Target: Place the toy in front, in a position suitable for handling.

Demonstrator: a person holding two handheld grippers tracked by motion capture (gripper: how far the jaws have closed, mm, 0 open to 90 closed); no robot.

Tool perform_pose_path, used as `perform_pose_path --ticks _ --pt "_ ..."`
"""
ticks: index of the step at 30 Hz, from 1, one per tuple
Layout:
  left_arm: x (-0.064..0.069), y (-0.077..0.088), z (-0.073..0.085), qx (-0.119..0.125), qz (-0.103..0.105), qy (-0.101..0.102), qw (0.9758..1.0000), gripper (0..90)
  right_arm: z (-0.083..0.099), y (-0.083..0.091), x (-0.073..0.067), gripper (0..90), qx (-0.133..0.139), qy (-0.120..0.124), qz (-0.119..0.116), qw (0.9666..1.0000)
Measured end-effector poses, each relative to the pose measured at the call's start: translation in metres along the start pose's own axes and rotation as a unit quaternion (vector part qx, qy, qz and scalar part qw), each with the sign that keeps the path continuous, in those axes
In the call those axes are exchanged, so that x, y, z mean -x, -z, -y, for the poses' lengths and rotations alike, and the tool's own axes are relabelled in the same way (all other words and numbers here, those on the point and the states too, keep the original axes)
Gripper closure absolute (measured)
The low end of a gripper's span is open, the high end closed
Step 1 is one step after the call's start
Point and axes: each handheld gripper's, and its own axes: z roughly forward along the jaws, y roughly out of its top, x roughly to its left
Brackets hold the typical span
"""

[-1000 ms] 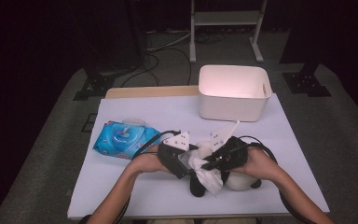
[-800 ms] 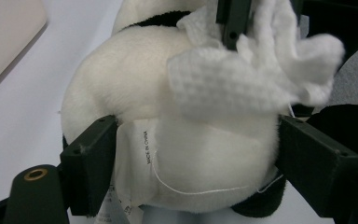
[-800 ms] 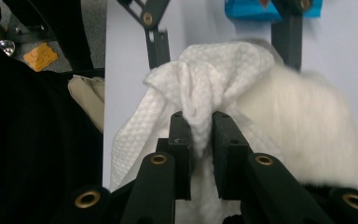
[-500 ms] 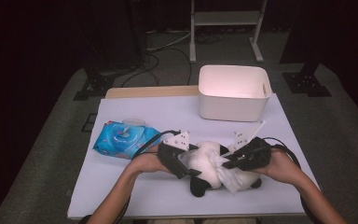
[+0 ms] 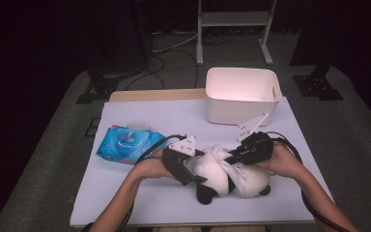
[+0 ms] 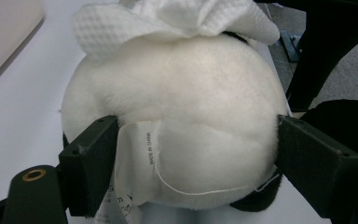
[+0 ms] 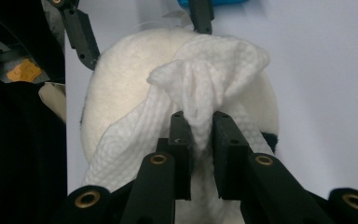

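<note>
We see the left hand-held gripper (image 5: 189, 170) clamping the white-and-black plush panda (image 6: 172, 121), the right hand-held gripper (image 7: 200, 135) pinching the white embossed wipe (image 7: 205, 84) (thin bunch); hard rubbing may pull it free.

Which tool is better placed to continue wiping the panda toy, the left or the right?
Probably the right tool: its jaws pinch the white wipe lying on the panda toy. The left tool clamps the toy, steadying it.

White waffle-textured cloth (image 7: 205, 88) on a white-and-black plush panda (image 5: 222, 176) — blue wipes pack (image 5: 128, 143).
</note>
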Motion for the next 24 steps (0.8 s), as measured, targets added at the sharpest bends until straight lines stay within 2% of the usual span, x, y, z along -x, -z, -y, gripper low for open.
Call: perform_pose_path --ticks 3,9,12,15,17,22,24 --pt "0.001 0.005 -0.003 0.012 -0.001 0.0 0.9999 17.0 0.002 -0.001 -0.007 78.5 0.005 0.003 0.0 1.0" --pt "0.003 0.008 -0.009 0.017 -0.01 -0.003 0.9998 13.9 0.007 0.0 -0.022 78.9 0.008 0.01 0.005 0.9999" --pt "0.003 0.005 -0.009 0.016 -0.004 0.007 0.9998 12.2 0.01 0.002 -0.029 79.0 0.007 0.013 0.005 0.9999" --pt "0.004 0.0 -0.008 0.017 0.013 0.008 0.9997 12.7 0.014 0.005 -0.035 79.0 0.008 0.019 0.006 0.9998" --pt "0.005 -0.003 -0.009 0.018 0.017 0.01 0.9996 13.6 0.014 0.006 -0.037 78.9 0.005 0.021 0.006 0.9997" --pt "0.005 -0.005 -0.009 0.02 0.02 0.01 0.9996 15.1 0.003 0.007 -0.036 79.1 0.001 0.032 0.001 0.9995" --pt "0.005 -0.005 -0.009 0.017 0.019 0.009 0.9996 15.2 -0.008 0.005 -0.036 79.1 0.0 0.042 -0.001 0.9991"
